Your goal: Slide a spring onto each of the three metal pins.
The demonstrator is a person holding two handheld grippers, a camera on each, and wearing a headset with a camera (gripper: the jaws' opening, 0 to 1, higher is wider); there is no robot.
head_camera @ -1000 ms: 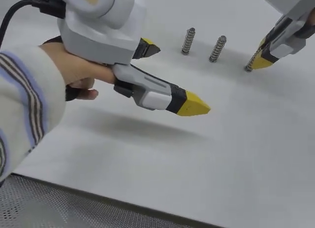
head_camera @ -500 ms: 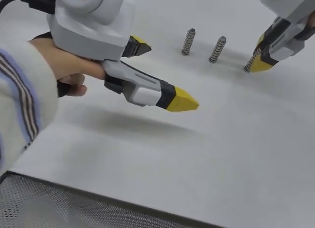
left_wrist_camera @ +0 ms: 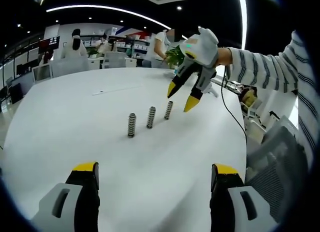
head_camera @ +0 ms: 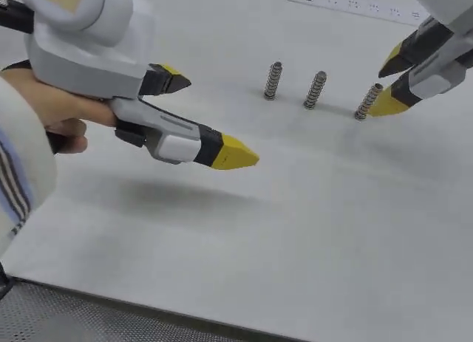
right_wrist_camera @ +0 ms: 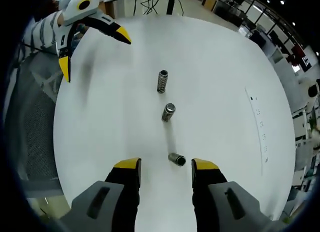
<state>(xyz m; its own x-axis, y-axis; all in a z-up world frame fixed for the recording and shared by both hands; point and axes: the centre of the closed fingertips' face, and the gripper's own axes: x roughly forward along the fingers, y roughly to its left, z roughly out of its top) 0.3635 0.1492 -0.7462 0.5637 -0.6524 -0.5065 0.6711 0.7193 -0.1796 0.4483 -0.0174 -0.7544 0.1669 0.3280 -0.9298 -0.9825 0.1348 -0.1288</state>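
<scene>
1. White all over the bench; carried three metal coil springs in one row.
2. Counted from the left gripper's side: first spring, second spring, third spring.
3. Stood upright for first and second; leaned for third in the head view.
4. Looked seated on pins, with a grey cap at each top; could not make out the pins themselves under the coils.
5. Found the left gripper held in a hand above bare bench, well apart from the row.
6. Had its jaws spread wide, gripping nothing; yellow tips, grey bodies.
7. Faced the three springs across the bench in the left gripper view.
8. Found the right gripper low at the third spring, jaws parted.
9. Placed the third spring between the two yellow tips in the right gripper view, nearer one jaw than the other; could not tell touching or apart.
10. Put the lower yellow tip just beside that spring's base in the head view.
11. Showed a striped sleeve behind the right gripper in the left gripper view.
12. Noted a white strip with small marks lying at the far side of the bench.
13. Noted a perforated grey surface along the near bench edge.
</scene>
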